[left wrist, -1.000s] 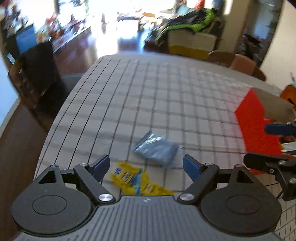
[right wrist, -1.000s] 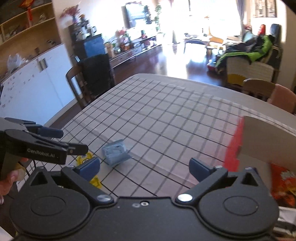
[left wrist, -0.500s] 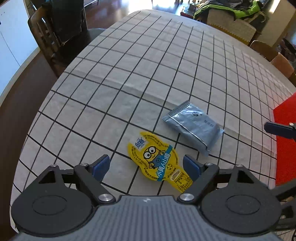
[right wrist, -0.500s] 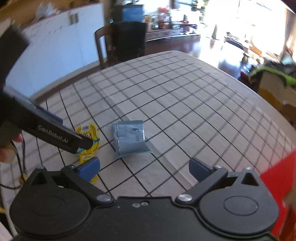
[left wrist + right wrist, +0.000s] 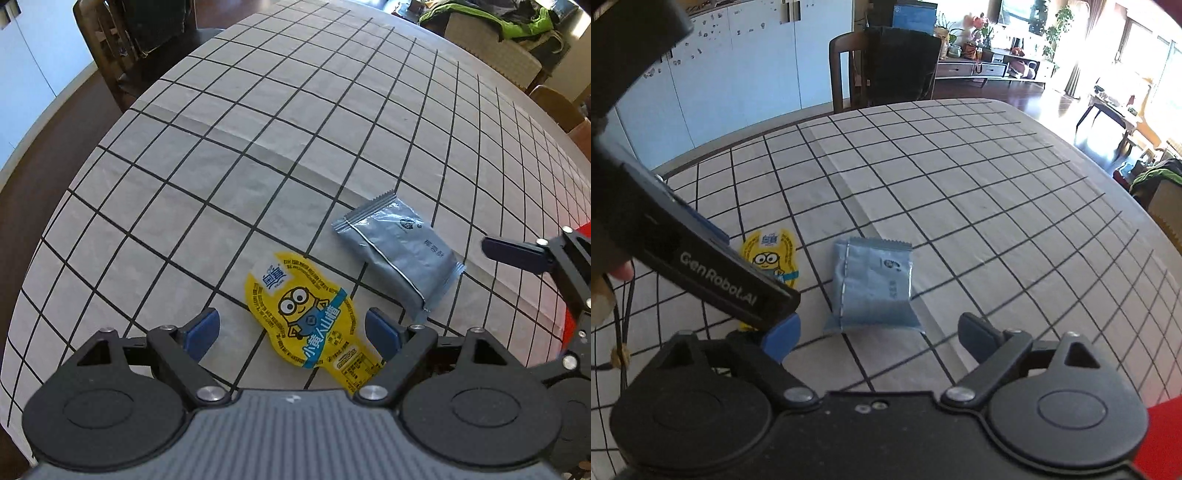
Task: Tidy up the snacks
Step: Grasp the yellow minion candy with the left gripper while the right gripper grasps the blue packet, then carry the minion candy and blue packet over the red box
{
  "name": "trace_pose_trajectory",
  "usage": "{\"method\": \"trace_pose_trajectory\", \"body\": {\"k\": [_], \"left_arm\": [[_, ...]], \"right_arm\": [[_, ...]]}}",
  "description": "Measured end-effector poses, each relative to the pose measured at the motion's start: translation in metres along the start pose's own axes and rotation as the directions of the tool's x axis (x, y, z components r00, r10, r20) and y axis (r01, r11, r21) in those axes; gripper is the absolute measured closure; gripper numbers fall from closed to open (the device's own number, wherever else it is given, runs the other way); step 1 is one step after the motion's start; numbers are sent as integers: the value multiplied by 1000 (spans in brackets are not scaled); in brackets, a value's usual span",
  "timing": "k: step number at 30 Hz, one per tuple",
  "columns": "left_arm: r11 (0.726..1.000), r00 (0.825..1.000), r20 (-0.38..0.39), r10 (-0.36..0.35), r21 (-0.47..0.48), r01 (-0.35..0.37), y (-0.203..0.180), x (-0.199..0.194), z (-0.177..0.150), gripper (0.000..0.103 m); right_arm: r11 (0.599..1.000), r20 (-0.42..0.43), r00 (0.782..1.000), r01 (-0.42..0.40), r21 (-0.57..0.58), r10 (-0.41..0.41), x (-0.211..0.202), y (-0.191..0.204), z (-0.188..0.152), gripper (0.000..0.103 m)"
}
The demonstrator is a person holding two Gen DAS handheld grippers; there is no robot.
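Observation:
A yellow minion snack packet (image 5: 312,317) lies flat on the grid tablecloth (image 5: 258,129). My left gripper (image 5: 291,330) is open and hovers just over it, one blue pad on each side. A grey-blue foil snack pouch (image 5: 399,254) lies to its right. In the right wrist view the pouch (image 5: 873,284) lies just ahead of my open, empty right gripper (image 5: 881,336), and the minion packet (image 5: 774,258) is partly hidden behind the left gripper's body (image 5: 701,269).
A dark wooden chair (image 5: 886,70) stands at the table's far left edge. A red box (image 5: 1160,439) shows at the right edge of the view. The right gripper's finger (image 5: 517,253) reaches in from the right.
Both grippers have come down and in toward the two snacks. The left one now brackets the minion packet; the right one has turned left to face the foil pouch.

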State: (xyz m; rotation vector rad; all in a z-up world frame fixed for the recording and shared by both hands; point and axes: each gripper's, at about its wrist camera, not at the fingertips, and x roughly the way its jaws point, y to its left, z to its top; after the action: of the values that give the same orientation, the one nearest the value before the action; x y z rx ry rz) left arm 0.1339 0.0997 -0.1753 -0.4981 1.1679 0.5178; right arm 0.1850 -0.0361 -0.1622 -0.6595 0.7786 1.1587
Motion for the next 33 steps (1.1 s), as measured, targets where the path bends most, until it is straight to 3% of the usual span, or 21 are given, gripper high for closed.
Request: {"method": "trace_pose_trajectory", "body": {"k": [6, 12, 14, 18, 24, 33], "left_arm": [[1000, 1000, -8, -1, -21, 1, 2, -1, 2, 18], [1000, 1000, -5, 29, 2, -29, 0, -3, 3, 32], [998, 999, -3, 50, 28, -49, -2, -3, 2, 41], [999, 999, 1, 41, 34, -41, 3, -7, 1, 51], [999, 1000, 3, -6, 35, 6, 12, -7, 1, 52], [999, 999, -15, -36, 19, 36, 25, -10, -4, 52]], "right_arm": [[1000, -7, 1000, -21, -9, 21, 11, 0, 2, 23], [1000, 7, 1000, -28, 4, 28, 15, -1, 3, 34], [1000, 11, 1000, -29, 5, 29, 14, -1, 4, 40], [1000, 19, 1000, -18, -3, 18, 13, 3, 4, 49], [999, 32, 999, 18, 45, -20, 4, 4, 0, 53], [974, 61, 996, 46, 223, -61, -36, -6, -27, 54]]}}
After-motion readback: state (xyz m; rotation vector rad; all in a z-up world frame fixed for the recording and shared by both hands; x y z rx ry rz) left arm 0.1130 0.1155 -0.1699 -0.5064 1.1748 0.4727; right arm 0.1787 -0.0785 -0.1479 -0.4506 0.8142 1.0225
